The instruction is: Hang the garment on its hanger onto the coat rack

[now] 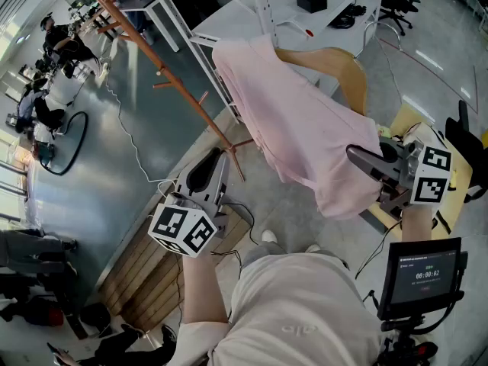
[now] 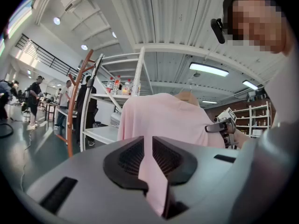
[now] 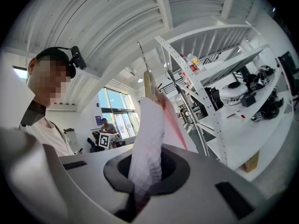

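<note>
A pink garment [image 1: 297,120] hangs on a wooden hanger [image 1: 345,65], held up in front of me. My right gripper [image 1: 360,160] is shut on the garment's lower right edge; in the right gripper view pale cloth [image 3: 148,139] rises from between its jaws [image 3: 145,171] towards the hanger [image 3: 148,84]. My left gripper [image 1: 204,174] is low at the left; in the left gripper view a thin pink strip [image 2: 152,171] is pinched between its jaws [image 2: 150,146]. The brown coat rack [image 1: 156,71], a pole with pegs, stands to the left of the garment [image 2: 163,118].
White metal shelving [image 1: 252,6] stands behind the garment and the rack [image 2: 71,115]. A wooden platform [image 1: 145,265] lies below the left gripper. A cable [image 1: 126,128] runs over the grey floor. People [image 1: 53,67] stand far left. A small screen [image 1: 424,270] sits at the lower right.
</note>
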Demonstrator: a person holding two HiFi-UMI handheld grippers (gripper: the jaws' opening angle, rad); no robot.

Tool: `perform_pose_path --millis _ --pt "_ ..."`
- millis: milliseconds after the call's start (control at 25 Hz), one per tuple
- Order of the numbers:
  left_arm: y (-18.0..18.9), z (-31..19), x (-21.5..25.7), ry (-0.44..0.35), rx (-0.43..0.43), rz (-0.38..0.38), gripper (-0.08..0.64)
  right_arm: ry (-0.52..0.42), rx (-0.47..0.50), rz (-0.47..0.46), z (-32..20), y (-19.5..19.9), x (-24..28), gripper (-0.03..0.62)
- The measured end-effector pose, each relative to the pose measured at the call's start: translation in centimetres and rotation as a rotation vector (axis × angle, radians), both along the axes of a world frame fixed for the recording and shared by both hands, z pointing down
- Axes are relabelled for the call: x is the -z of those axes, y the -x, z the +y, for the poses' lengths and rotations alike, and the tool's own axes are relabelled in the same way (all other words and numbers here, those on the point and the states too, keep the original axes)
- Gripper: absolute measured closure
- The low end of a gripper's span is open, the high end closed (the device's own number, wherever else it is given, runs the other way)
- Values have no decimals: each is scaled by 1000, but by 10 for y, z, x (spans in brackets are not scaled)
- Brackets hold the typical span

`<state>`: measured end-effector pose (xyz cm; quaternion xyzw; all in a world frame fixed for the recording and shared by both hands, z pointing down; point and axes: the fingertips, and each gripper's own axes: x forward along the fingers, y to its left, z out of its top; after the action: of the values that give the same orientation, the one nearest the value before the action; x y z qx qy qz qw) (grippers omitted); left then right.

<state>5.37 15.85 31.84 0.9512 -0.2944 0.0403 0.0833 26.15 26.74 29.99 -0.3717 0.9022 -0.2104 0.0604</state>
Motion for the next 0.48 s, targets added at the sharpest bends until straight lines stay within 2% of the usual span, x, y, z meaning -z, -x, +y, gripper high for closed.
perform_pose_path --millis 200,360,480 --pt "35 -21 6 -1 58 9 517 -14 64 13 -29 30 11 581" --pt "73 -76 -10 -26 120 30 481 -14 149 23 -88 65 -6 581" --pt "108 -114 -5 -46 170 49 464 -9 213 14 -121 94 -4 581"
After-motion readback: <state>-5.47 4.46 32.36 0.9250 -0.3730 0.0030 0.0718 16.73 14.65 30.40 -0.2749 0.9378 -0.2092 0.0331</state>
